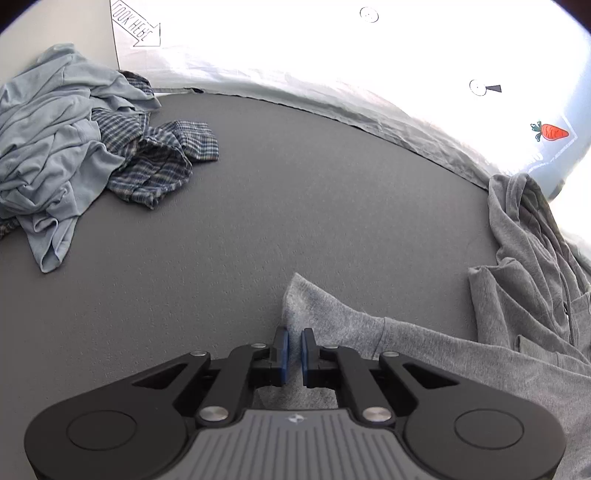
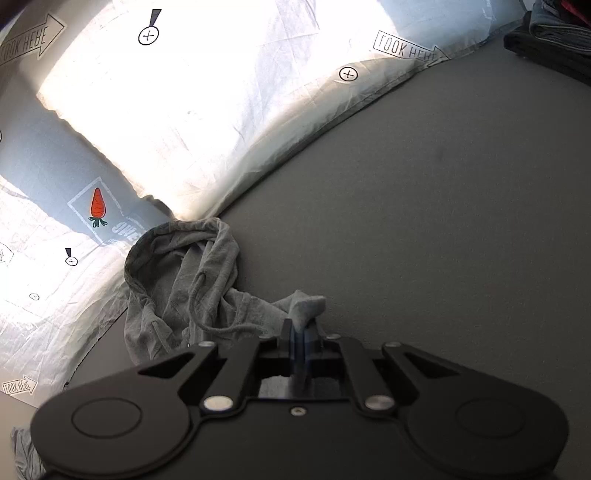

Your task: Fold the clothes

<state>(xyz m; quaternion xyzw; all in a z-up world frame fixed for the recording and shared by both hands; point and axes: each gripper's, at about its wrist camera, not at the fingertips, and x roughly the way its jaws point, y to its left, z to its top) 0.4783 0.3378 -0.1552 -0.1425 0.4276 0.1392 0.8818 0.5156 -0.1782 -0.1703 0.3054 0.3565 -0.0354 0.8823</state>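
Note:
A grey hoodie point(image 1: 517, 354) lies rumpled on the dark grey surface point(image 1: 295, 184), spreading from the lower middle to the right edge of the left wrist view. My left gripper point(image 1: 294, 352) has its blue pads nearly together on a corner of the hoodie's fabric, which pokes out past the fingertips. In the right wrist view the hoodie point(image 2: 177, 280) shows its hood and drawstring at centre left. My right gripper point(image 2: 301, 339) is shut on a bunched fold of the hoodie, and a tuft of the fabric sticks up above the fingers.
A crumpled light blue shirt point(image 1: 48, 147) and a plaid shirt point(image 1: 162, 158) are heaped at the far left. A white printed sheet point(image 2: 184, 110) with a carrot picture point(image 2: 98, 203) borders the surface. Dark folded clothes point(image 2: 550, 33) sit at the far right corner.

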